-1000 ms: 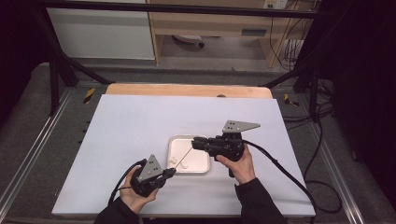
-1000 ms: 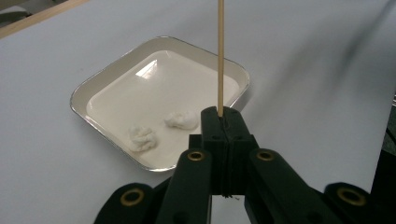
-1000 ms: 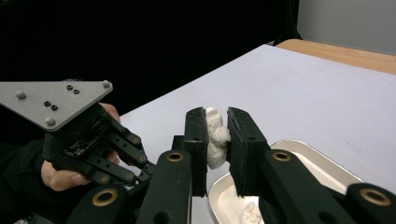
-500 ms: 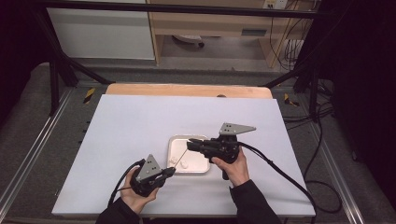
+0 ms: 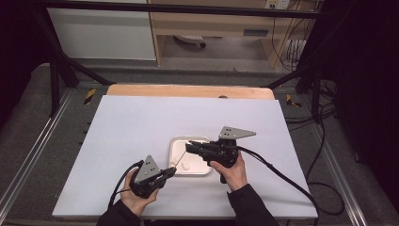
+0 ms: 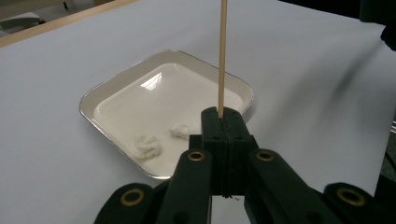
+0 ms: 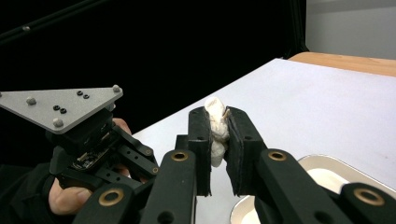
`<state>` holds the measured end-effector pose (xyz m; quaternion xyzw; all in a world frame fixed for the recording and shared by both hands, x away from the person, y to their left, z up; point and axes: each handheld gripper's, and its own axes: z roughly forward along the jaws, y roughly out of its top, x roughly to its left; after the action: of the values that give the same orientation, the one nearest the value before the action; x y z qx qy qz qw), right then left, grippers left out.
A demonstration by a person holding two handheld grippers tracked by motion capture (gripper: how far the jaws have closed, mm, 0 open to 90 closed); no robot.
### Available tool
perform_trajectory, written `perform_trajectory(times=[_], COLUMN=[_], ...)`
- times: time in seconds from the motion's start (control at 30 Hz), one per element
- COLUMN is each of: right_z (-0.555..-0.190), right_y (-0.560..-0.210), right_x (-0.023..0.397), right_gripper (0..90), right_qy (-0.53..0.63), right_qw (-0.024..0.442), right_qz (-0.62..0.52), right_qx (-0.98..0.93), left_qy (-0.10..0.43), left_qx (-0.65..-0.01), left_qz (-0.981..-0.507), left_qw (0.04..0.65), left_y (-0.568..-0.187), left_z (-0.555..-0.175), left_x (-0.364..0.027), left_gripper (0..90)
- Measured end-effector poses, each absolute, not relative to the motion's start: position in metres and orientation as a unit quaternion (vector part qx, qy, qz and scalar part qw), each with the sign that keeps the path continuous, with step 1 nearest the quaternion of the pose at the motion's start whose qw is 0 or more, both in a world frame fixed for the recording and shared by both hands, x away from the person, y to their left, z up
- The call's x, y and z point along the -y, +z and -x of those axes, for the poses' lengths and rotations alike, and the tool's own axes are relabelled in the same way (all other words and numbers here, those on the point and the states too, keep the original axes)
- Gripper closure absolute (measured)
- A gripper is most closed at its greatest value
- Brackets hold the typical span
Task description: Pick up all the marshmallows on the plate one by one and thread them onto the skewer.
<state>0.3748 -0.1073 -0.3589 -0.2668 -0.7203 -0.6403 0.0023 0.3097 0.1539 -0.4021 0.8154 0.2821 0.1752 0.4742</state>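
Left gripper (image 5: pixel 171 171), high view: held low at the near edge of the white table (image 5: pixel 141 122), jaws clamped on a thin wooden skewer (image 5: pixel 180 154) that slants up over the white square tray (image 5: pixel 175 141). Right gripper (image 5: pixel 189 146), same view: raised over the tray's far side, pointing left, close to the skewer's upper end. One white lump (image 5: pixel 185 165) lying in the tray near its front edge.

Left gripper view: jaws pressed tight together on the skewer (image 6: pixel 222 56), which rises straight up out of frame. Beyond, the tray (image 6: pixel 88 100) resting on the table, two marshmallow pieces (image 6: pixel 147 145) lying in its near part, close together but apart.

Right gripper view: right gripper (image 7: pixel 218 135) narrowed onto a white marshmallow (image 7: pixel 216 119), squeezed between the pads and bulging above them. Left gripper's grey plate (image 7: pixel 60 108) and the hand (image 7: pixel 70 196) to the left; tray corner (image 7: pixel 317 163) at lower right.
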Motion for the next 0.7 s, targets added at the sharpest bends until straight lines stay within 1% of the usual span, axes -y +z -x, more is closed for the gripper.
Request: perform_trajectory(times=[0.07,0.17,0.23,0.27,0.33,0.37,0.4,0.47,0.53,0.57,0.6,0.63,0.7], right_z=[-0.374,-0.374,-0.373,-0.373,-0.370,-0.368,-0.367,-0.369,-0.370,-0.370,-0.370,-0.369,-0.369], right_y=[-0.360,-0.363,-0.364,-0.366,-0.380,-0.384,-0.386,-0.385,-0.386,-0.385,-0.384,-0.383,-0.376], right_x=[0.105,0.103,0.102,0.099,0.085,0.080,0.076,0.074,0.073,0.074,0.074,0.075,0.079], right_gripper=[81.3,81.3,81.4,81.4,81.1,81.2,81.1,80.8,79.2,76.9,69.3,59.8,52.9], right_qy=[-0.644,-0.642,-0.640,-0.632,-0.603,-0.606,-0.615,-0.607,-0.604,-0.605,-0.606,-0.611,-0.619], right_qw=[0.010,0.010,0.015,0.016,0.042,0.054,0.050,0.050,0.048,0.048,0.041,0.033,0.017], right_qz=[0.265,0.266,0.264,0.264,0.251,0.245,0.245,0.245,0.249,0.250,0.251,0.258,0.262], right_qx=[0.718,0.719,0.722,0.728,0.756,0.755,0.748,0.755,0.756,0.754,0.754,0.748,0.740], left_qy=[0.178,0.179,0.175,0.175,0.199,0.200,0.194,0.204,0.200,0.200,0.201,0.196,0.188], left_qx=[-0.279,-0.282,-0.284,-0.278,-0.270,-0.275,-0.279,-0.276,-0.276,-0.282,-0.288,-0.296,-0.314], left_qz=[-0.819,-0.817,-0.813,-0.801,-0.803,-0.805,-0.801,-0.808,-0.808,-0.807,-0.806,-0.805,-0.801], left_qw=[0.469,0.469,0.476,0.501,0.492,0.487,0.493,0.479,0.481,0.478,0.477,0.476,0.474], left_y=[-0.404,-0.404,-0.402,-0.397,-0.386,-0.384,-0.387,-0.389,-0.388,-0.388,-0.388,-0.390,-0.394], left_z=[-0.310,-0.310,-0.310,-0.309,-0.306,-0.307,-0.309,-0.309,-0.310,-0.311,-0.312,-0.314,-0.318], left_x=[-0.152,-0.151,-0.153,-0.154,-0.151,-0.151,-0.155,-0.155,-0.155,-0.156,-0.158,-0.162,-0.169], left_gripper=[89.4,89.4,89.5,89.5,89.4,89.5,89.5,89.5,89.5,89.5,89.5,89.5,89.4])
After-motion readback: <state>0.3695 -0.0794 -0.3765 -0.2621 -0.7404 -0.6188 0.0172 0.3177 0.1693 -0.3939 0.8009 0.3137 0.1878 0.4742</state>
